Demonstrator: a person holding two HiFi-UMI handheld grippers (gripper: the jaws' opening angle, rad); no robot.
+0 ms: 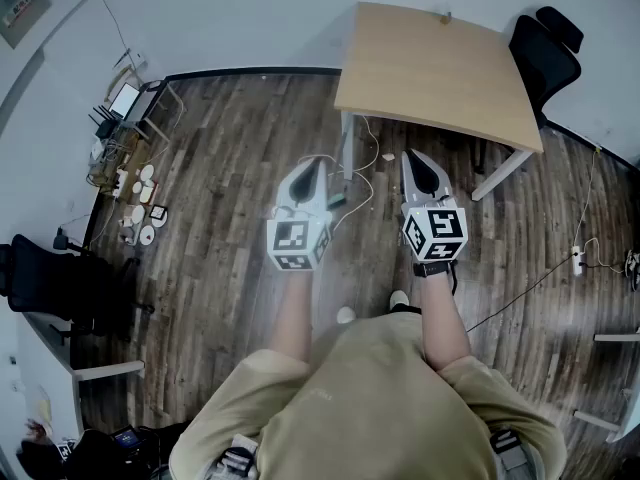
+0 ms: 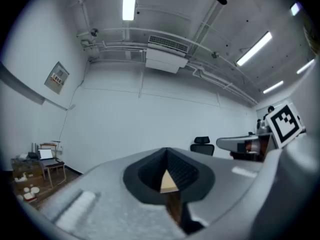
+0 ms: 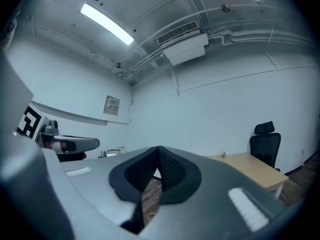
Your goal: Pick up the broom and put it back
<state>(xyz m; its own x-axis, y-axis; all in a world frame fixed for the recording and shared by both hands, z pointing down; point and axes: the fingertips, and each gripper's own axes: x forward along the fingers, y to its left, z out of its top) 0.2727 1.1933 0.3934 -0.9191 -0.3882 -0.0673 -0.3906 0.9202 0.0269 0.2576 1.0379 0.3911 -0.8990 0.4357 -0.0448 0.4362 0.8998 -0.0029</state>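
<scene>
No broom shows in any view. My left gripper (image 1: 309,170) and right gripper (image 1: 419,160) are held level, side by side, above the dark wood floor and pointing toward a light wooden table (image 1: 430,68). The jaws of each meet at their tips and hold nothing. In the left gripper view the left gripper (image 2: 166,154) is shut, with a sliver of the table showing through the gap behind the tips. In the right gripper view the right gripper (image 3: 158,153) is shut too, with floor visible below the tips. Each gripper view shows the other gripper off to one side.
A black office chair (image 1: 548,50) stands behind the table at the right. Loose cables (image 1: 362,182) lie on the floor by the table leg. A small stand with a laptop (image 1: 128,102) and clutter sits at the left wall. Another black chair (image 1: 58,283) stands at the near left.
</scene>
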